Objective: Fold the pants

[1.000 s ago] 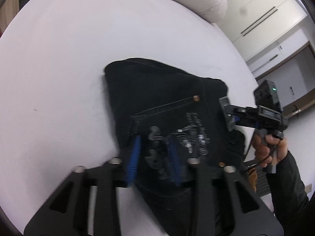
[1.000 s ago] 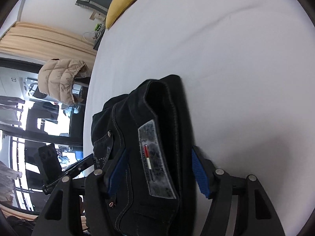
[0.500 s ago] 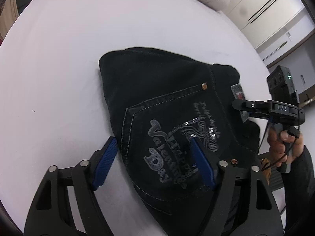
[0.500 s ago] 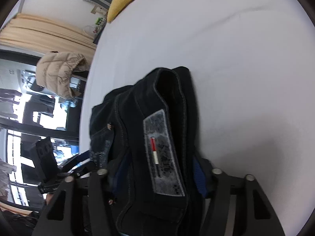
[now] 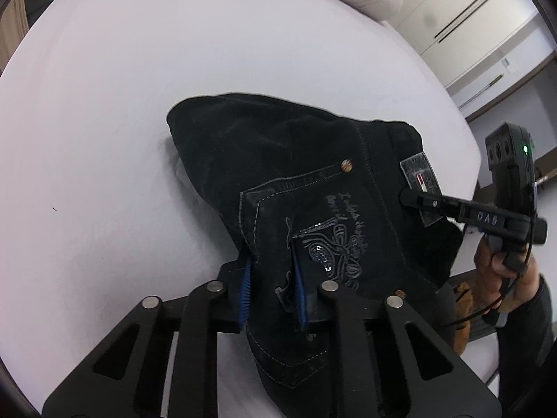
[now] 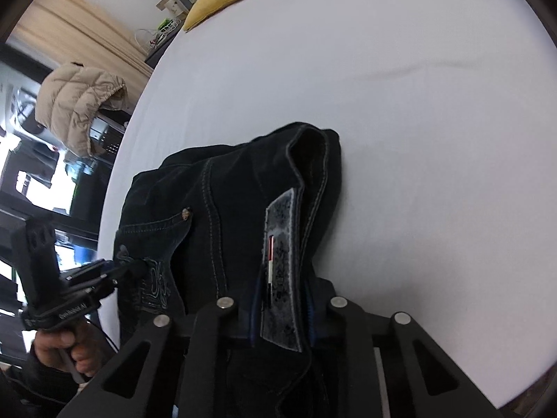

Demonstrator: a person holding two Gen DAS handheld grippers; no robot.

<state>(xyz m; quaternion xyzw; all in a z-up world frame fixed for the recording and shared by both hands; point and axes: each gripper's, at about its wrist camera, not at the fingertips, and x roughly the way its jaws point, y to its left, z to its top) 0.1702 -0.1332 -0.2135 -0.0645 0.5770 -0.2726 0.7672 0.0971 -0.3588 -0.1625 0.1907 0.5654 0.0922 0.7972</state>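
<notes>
Half a second ago the left tool [image 5: 271,291] stood spread over the pocket; now its jaws are closing and pinch a ridge of denim there. The right tool [image 6: 282,308] is likewise closing on the waistband patch. Both grips look set to lift. The pants [image 5: 313,188], black, lie bunched and folded on the white bed [image 5: 104,104]

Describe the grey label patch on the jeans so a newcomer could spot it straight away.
Start at the white bed sheet, then find the folded black denim jeans lying on it. Along their waistband sits the grey rectangular label patch, where the closing right tool pinches the cloth. Unlike the copper rivets and grey pocket embroidery nearby, it carries a red-and-white stripe.
</notes>
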